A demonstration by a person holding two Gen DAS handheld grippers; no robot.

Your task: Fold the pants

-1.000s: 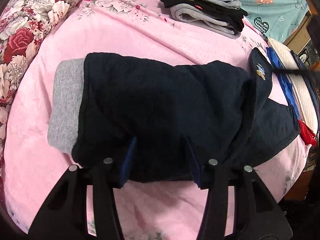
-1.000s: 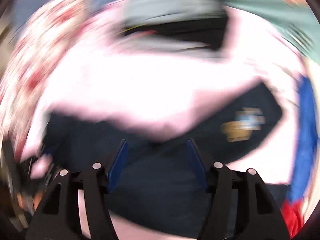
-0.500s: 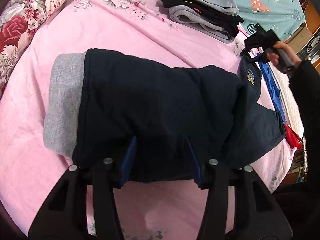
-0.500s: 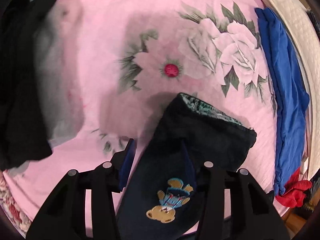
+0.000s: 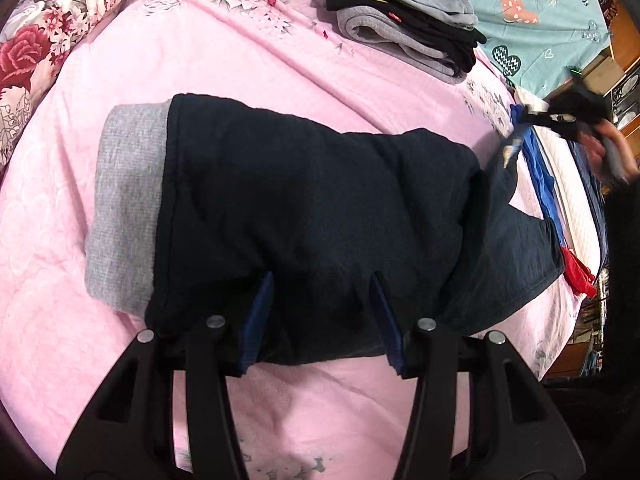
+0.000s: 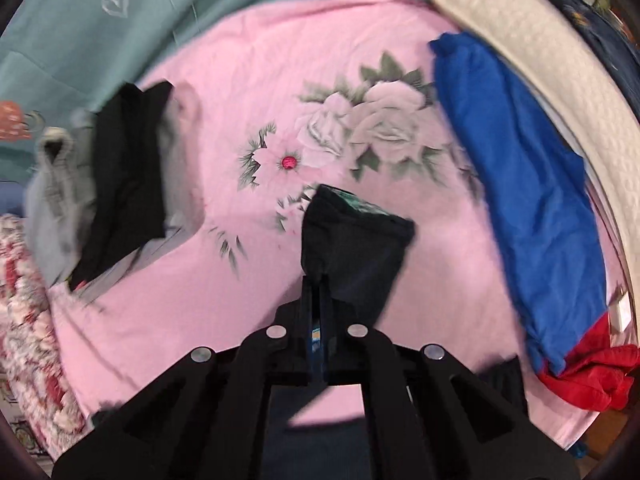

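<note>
At six o'clock, the right gripper [image 6: 318, 300] pinches the pants [image 5: 312, 220] leg; lift smoothly while the wide-open left gripper [image 5: 320, 316] steadies the fold.

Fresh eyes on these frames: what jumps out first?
The dark navy pants with a grey waistband sprawl mid-bed on the pink blanket. The right hand-held gripper is pinched shut on a pant leg hem. The left hand-held gripper stands open at the pants' near edge.

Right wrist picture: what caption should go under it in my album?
Right gripper pinching the dark pants leg above the pink flowered bedspread.
</note>
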